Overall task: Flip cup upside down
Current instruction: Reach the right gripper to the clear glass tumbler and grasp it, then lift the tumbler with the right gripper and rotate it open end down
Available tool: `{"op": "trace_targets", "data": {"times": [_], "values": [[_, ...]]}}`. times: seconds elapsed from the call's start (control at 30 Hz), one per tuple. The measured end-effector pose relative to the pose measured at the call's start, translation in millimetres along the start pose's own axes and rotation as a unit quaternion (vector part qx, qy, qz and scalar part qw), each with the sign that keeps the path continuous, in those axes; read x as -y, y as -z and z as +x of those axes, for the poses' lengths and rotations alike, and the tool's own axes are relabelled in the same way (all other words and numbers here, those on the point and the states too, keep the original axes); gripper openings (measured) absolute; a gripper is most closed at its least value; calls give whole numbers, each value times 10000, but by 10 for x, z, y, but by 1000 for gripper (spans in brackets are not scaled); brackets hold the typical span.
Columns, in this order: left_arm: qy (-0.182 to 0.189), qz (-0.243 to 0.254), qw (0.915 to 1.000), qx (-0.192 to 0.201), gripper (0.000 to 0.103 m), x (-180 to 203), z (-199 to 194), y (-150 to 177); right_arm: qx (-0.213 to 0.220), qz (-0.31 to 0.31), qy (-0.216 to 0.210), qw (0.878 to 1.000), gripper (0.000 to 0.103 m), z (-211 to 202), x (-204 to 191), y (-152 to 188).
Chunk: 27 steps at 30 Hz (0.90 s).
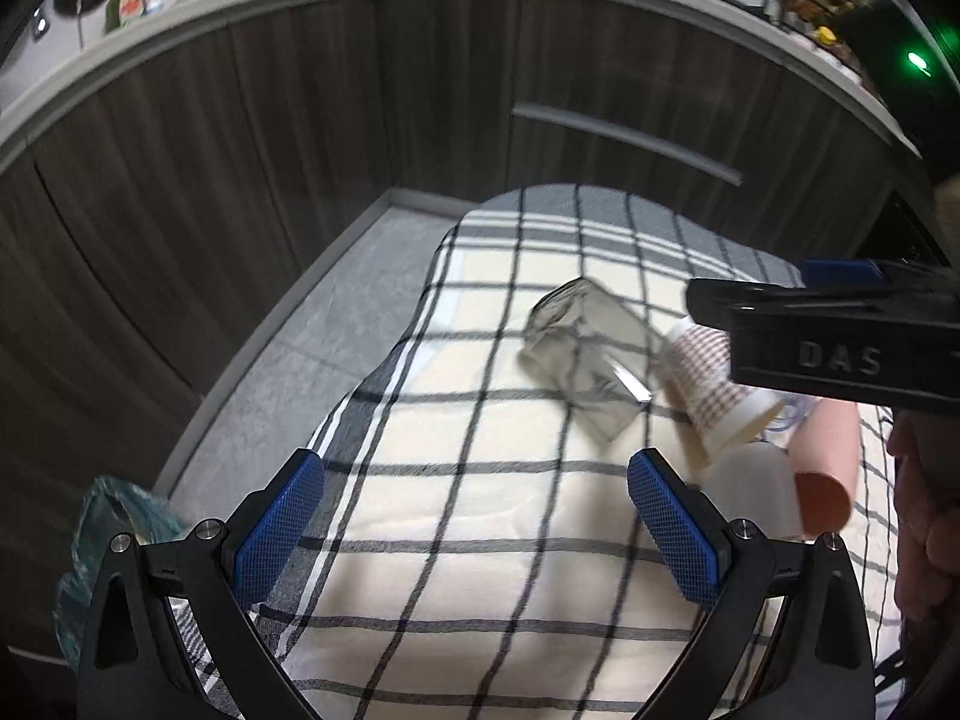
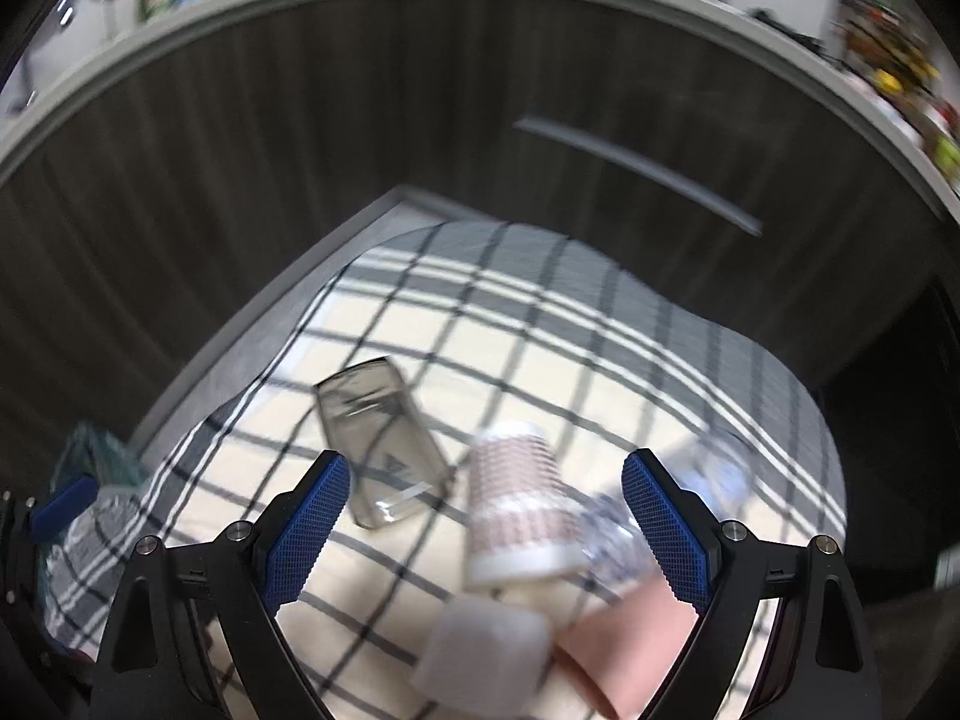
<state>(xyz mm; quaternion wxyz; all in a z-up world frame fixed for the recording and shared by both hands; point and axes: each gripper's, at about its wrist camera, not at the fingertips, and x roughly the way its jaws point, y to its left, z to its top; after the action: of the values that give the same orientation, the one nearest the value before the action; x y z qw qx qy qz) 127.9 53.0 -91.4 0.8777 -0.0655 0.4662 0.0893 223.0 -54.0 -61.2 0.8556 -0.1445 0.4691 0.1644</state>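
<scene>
On the cloth (image 2: 420,324), cups lie on their sides. The right gripper (image 2: 486,516), wide open, approaches the patterned cup (image 2: 516,498); it must close on it next. The left gripper (image 1: 477,525) is open and empty.

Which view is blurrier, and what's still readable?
Right wrist: heavy motion blur; patterned cup and checked cloth smeared, right tongs sharp. Left wrist: mostly crisp, smoky glass slightly soft, green LED glare top right.

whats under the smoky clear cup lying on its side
The smoky cup lies on the checked cloth, whose dark lines show through its wall. Whatever is beneath the cloth there is covered.
</scene>
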Motion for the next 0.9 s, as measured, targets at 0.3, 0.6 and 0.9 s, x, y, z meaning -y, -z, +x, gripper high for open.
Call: {"op": "trace_targets", "data": {"times": [0.3,0.6,0.9], "values": [[16,-343,9985,-428,103,-141,288,50,-957,-915,-266,9908,92,690,-443,-249],[114,-534,9962,-681,103,-224,504,48,-1689,-1215,-277,9777,87,1192,-621,-224],[87,-514,9964,-668,103,-315,449,79,-1825,-882,-470,9781,72,1207,-590,-138]]}}
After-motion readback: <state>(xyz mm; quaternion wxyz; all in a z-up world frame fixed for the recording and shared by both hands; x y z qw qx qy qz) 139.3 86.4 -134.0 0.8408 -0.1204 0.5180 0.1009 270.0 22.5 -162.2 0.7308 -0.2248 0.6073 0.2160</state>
